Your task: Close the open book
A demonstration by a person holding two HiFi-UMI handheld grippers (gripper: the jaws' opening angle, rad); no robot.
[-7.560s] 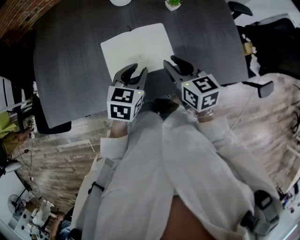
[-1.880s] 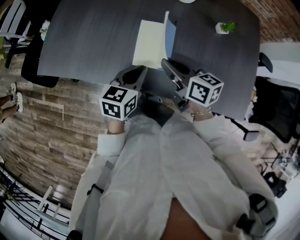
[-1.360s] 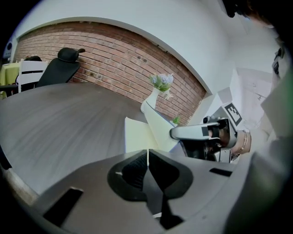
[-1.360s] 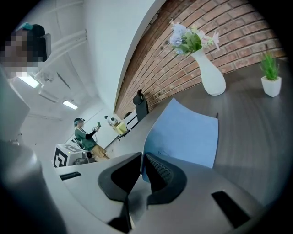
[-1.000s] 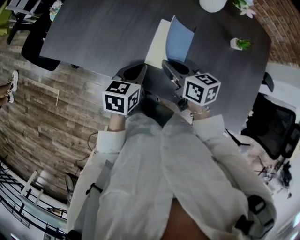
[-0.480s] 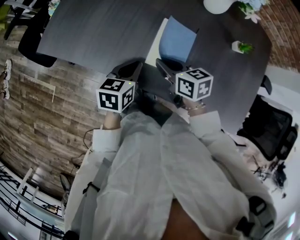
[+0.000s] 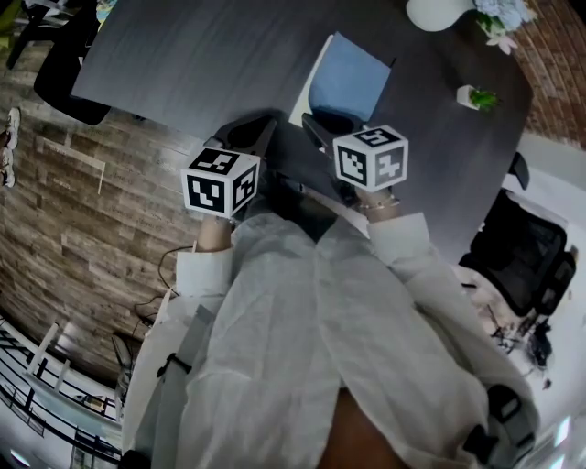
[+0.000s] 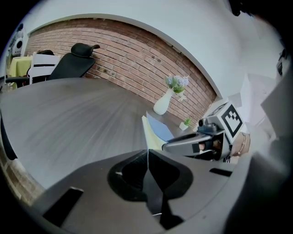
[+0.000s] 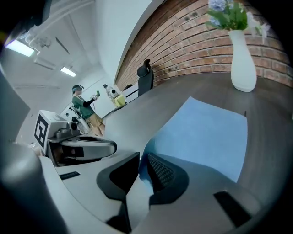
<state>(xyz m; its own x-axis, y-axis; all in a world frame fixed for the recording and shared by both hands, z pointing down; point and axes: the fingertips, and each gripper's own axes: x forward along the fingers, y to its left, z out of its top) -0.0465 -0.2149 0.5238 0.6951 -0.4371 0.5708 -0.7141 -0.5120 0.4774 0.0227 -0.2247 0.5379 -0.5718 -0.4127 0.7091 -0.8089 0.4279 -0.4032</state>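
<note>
The book (image 7: 352,78) lies near the tabletop's (image 7: 183,55) near edge, its blue cover almost down. I judge it light and floppy, best held by the cover's free edge. My right gripper (image 9: 143,157) has just been opening, and the cover's edge seems to sit between its jaws. My left gripper (image 8: 147,151) is closed and empty.

A: What's the room like?

B: In the head view, a dark table (image 7: 183,55) at 12 o'clock, a plank floor (image 7: 82,211) at 9 and a brick wall (image 7: 560,50) at 2.

A: Any seating?

B: A black chair (image 7: 57,78) at 10, at the table's edge. An office chair (image 7: 522,261) at 3.

A: Anything else?

B: A white vase (image 7: 439,11) at 1, with a small plant (image 7: 478,96) near it. The ceiling lights (image 9: 18,46) are on.
</note>
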